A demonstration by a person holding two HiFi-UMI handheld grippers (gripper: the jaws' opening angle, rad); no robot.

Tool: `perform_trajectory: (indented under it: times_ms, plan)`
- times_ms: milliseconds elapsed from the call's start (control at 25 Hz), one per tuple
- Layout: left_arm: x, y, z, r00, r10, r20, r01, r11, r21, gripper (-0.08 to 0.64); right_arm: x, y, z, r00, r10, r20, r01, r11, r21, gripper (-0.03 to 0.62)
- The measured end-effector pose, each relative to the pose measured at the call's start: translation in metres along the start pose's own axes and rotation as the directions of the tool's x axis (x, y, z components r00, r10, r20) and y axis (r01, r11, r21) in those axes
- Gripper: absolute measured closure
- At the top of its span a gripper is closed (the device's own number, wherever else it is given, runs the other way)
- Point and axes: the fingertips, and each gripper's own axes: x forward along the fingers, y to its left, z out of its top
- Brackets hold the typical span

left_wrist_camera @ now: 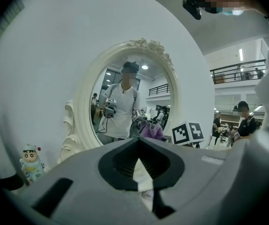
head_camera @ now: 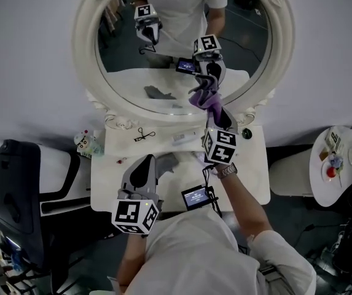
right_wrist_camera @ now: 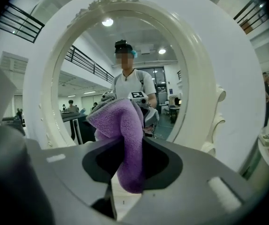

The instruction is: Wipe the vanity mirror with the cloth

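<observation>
The oval vanity mirror [head_camera: 87,60] with its white ornate frame stands at the back of the white table. My right gripper [head_camera: 214,110] is shut on a purple cloth [head_camera: 205,97] and holds it up at the lower part of the glass, right of centre. In the right gripper view the cloth [right_wrist_camera: 127,135] bunches out between the jaws, with the mirror frame [right_wrist_camera: 40,93] close ahead. My left gripper [head_camera: 162,163] hovers low over the table, left of the right one, shut with nothing in it. The left gripper view shows the mirror [left_wrist_camera: 85,107] further off.
On the white vanity table [head_camera: 252,186] lie a small black scissor-like item [head_camera: 144,134] and a small screen device [head_camera: 195,196]. A cartoon figurine [head_camera: 85,141] stands at the table's left corner. A black chair [head_camera: 19,189] is left, a round side table [head_camera: 318,186] right.
</observation>
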Motion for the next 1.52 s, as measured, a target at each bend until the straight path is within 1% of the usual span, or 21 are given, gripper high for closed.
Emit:
perform_trajectory:
  times_ms: [160, 360, 560, 720, 920, 1040, 1160, 1320, 1520]
  plan:
    - [-0.016, 0.02, 0.002, 0.998, 0.059, 0.016, -0.059, 0.998, -0.018, 0.557, 0.009, 0.063, -0.015, 0.993, 0.113, -0.034, -0.115, 0.992, -0.046, 0.479]
    - [-0.038, 0.04, -0.005, 0.991, 0.134, 0.02, -0.133, 0.99, -0.043, 0.557, 0.02, 0.132, -0.036, 0.97, 0.23, -0.08, -0.237, 0.968, -0.078, 0.479]
    - [-0.056, 0.052, -0.019, 0.981, 0.195, -0.006, -0.195, 0.979, -0.053, 0.557, 0.037, 0.178, -0.053, 0.946, 0.301, -0.117, -0.312, 0.945, -0.094, 0.479]
    - [-0.07, 0.067, -0.025, 0.966, 0.258, -0.023, -0.259, 0.964, -0.057, 0.557, 0.051, 0.197, -0.069, 0.939, 0.314, -0.143, -0.328, 0.94, -0.093, 0.479]
    - [-0.082, 0.079, -0.035, 0.951, 0.305, -0.05, -0.308, 0.949, -0.062, 0.557, 0.068, 0.195, -0.081, 0.946, 0.287, -0.149, -0.301, 0.95, -0.08, 0.479]
    - [-0.079, 0.08, -0.037, 0.952, 0.3, -0.059, -0.303, 0.951, -0.062, 0.557, 0.069, 0.19, -0.083, 0.949, 0.281, -0.143, -0.295, 0.951, -0.09, 0.48]
    - [-0.07, 0.072, -0.039, 0.961, 0.266, -0.072, -0.27, 0.961, -0.057, 0.557, 0.07, 0.176, -0.09, 0.954, 0.253, -0.158, -0.27, 0.958, -0.099, 0.48]
    - [-0.055, 0.06, -0.041, 0.974, 0.211, -0.081, -0.216, 0.975, -0.051, 0.557, 0.07, 0.145, -0.098, 0.962, 0.207, -0.18, -0.228, 0.968, -0.107, 0.479]
    - [-0.039, 0.044, -0.047, 0.984, 0.15, -0.1, -0.155, 0.987, -0.042, 0.557, 0.067, 0.105, -0.101, 0.97, 0.153, -0.191, -0.176, 0.978, -0.114, 0.478]
